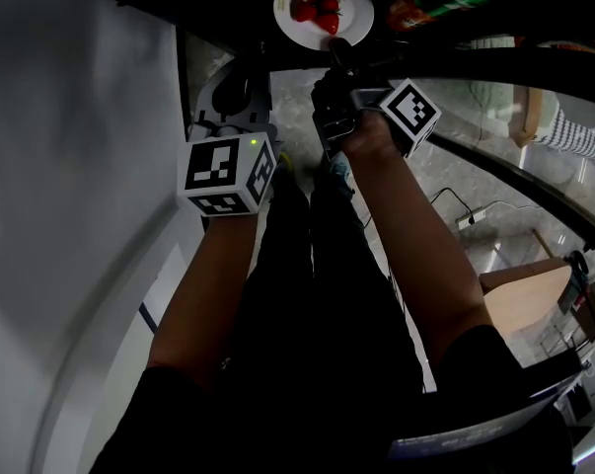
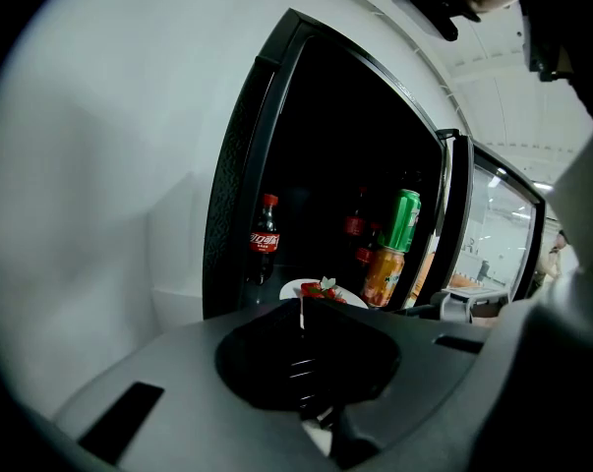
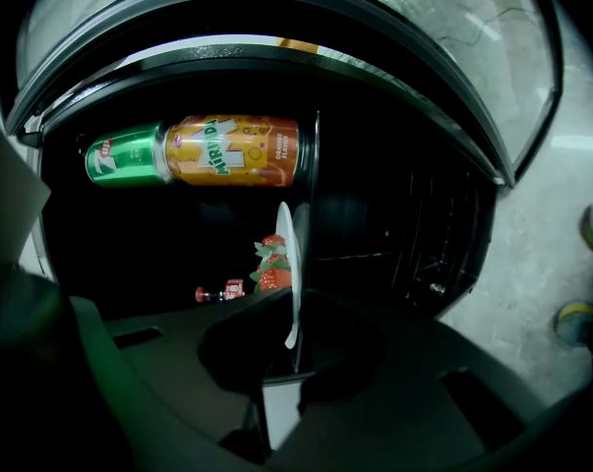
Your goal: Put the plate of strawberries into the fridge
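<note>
A white plate (image 1: 288, 23) with red strawberries (image 1: 317, 3) sits just inside the dark open fridge (image 2: 326, 165). My right gripper (image 1: 338, 52) is shut on the plate's near rim. In the right gripper view the plate (image 3: 288, 254) stands edge-on between the jaws of my right gripper (image 3: 291, 337), with strawberries (image 3: 272, 264) on its left face. My left gripper (image 1: 236, 87) hangs lower left of the plate, apart from it. In its own view the left gripper (image 2: 301, 313) looks shut and holds nothing, and the plate (image 2: 294, 289) shows just beyond it.
Inside the fridge are a cola bottle (image 2: 265, 239), a green can (image 2: 404, 219) and an orange can (image 2: 380, 275). The open glass door (image 1: 534, 97) curves at the right. A white fridge side (image 1: 70, 166) fills the left. A power strip (image 1: 470, 220) lies on the floor.
</note>
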The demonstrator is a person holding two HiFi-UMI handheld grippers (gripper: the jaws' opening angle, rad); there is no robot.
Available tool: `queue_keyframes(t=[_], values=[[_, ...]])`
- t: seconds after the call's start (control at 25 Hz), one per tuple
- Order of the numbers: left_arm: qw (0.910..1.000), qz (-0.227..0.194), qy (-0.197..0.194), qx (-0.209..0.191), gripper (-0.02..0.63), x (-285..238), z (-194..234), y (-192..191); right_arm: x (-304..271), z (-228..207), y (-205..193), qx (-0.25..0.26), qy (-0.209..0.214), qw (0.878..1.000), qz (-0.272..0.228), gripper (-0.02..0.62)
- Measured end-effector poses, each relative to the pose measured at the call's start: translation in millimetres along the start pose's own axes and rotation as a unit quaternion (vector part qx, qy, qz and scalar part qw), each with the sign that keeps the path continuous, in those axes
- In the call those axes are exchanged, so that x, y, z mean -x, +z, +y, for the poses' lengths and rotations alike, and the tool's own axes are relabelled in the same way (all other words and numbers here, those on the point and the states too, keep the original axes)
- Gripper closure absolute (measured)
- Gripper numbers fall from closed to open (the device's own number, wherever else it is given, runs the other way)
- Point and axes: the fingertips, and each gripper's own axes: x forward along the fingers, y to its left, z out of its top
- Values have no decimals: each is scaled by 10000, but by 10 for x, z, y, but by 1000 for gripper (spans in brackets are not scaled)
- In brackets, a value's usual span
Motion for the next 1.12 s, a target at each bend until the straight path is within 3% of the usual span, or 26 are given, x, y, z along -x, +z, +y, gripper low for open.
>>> queue_keyframes(t=[0.24,0.32,0.48,0.56,0.64,0.8,0.92,1.04,1.12], values=[[10000,31,41,5,595,35,8,-27,1,25,16,221,-6,9998,5,557],[10000,44,37,0,595,62,-11,-50,34,44,8,226,72,9997,26,517],[10000,55,12,-7,595,60,-6,-55,75,60,10,310,121,9994,29,517],[10000,51,4,-12,595,89,-29,-76,154,71,-10,722,89,9973,93,517],[10000,48,-4,-27,595,126,-69,-108,250,107,-42,1629,-52,9864,210,517],[10000,47,-14,-58,595,109,-119,-139,309,190,-69,3598,-520,9310,329,518],[9999,43,-29,-118,595,79,-133,-153,298,262,-101,4853,-756,8707,261,518],[9998,-9,-8,-179,595,73,-125,-125,273,348,-175,5762,-757,8136,187,518],[9998,-48,-4,-201,595,66,-131,-114,259,364,-220,6104,-723,7886,177,518]])
